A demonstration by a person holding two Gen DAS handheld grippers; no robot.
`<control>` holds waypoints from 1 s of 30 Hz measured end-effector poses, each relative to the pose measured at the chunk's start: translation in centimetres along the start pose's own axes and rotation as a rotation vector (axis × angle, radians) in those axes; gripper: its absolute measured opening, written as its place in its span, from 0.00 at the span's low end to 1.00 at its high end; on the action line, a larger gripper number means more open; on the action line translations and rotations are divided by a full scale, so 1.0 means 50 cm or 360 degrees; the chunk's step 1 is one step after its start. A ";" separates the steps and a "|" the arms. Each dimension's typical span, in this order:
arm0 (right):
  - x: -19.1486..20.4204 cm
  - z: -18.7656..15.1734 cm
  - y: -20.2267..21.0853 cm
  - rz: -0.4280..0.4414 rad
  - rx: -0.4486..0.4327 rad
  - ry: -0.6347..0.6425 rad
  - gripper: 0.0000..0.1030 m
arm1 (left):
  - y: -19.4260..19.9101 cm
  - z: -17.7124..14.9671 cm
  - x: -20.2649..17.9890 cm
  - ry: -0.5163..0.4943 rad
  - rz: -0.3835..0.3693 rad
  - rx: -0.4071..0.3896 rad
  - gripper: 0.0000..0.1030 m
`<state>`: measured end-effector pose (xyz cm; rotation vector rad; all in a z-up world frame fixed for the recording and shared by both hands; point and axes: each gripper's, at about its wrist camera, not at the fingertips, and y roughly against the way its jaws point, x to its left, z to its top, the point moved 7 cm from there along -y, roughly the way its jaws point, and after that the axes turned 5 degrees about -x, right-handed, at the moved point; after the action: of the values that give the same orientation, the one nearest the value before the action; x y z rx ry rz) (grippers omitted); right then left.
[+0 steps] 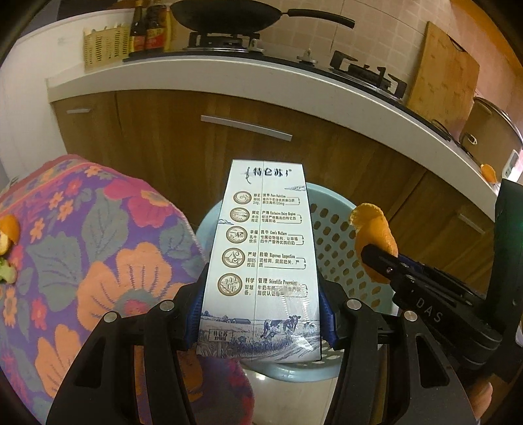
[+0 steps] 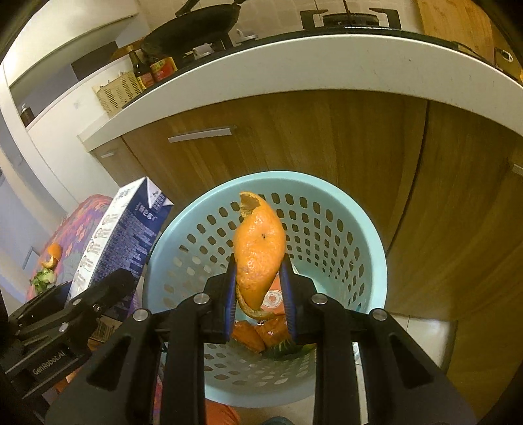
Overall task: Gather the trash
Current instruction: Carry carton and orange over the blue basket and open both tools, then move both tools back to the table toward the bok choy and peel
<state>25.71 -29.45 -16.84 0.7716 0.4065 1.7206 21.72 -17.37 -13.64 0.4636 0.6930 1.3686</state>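
Gripped between the left gripper [image 1: 261, 314] pads, a milk carton [image 1: 261, 261] hangs over the perforated bin [image 2: 369, 248]; the right gripper [image 2: 260, 291] pinches an orange peel [image 2: 258, 251] above it. Next, seemingly: spread both jaws to drop.

So the basket [image 2: 369, 248] sits on the floor right in front of the cabinet doors [image 2: 294, 137], under the counter edge [image 2: 327, 65]. The peel [image 2: 260, 251] hangs over the basket's mouth, pinched in the right gripper [image 2: 260, 294], with more scraps [image 2: 258, 333] down in the bottom. At about 9 o'clock from the basket is the carton [image 1: 264, 261], clamped in the left gripper [image 1: 261, 314] at the basket's rim. Further out at 9 o'clock, a covered table [image 1: 108, 248] holds another peel [image 1: 8, 233]. Up on the counter at 12 o'clock: wok [image 1: 225, 14] on the stove [image 1: 225, 41], bottles [image 1: 147, 29] to its left, cutting board [image 1: 444, 68] to its right.
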 end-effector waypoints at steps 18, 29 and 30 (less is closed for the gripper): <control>-0.011 0.010 0.033 0.0018 -0.0031 -0.0105 0.53 | 0.073 0.023 0.025 -0.0002 0.0057 -0.0147 0.82; 0.080 0.025 0.070 0.0106 -0.0103 0.0023 0.53 | 0.158 0.030 0.101 0.0082 0.0106 -0.0250 0.82; 0.091 0.026 0.072 0.0118 -0.0108 0.0034 0.53 | 0.166 0.031 0.111 0.0091 0.0115 -0.0259 0.82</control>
<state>23.36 -26.32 -12.34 0.7276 0.3360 1.8041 17.05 -10.44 -7.94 0.3235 0.6108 1.4981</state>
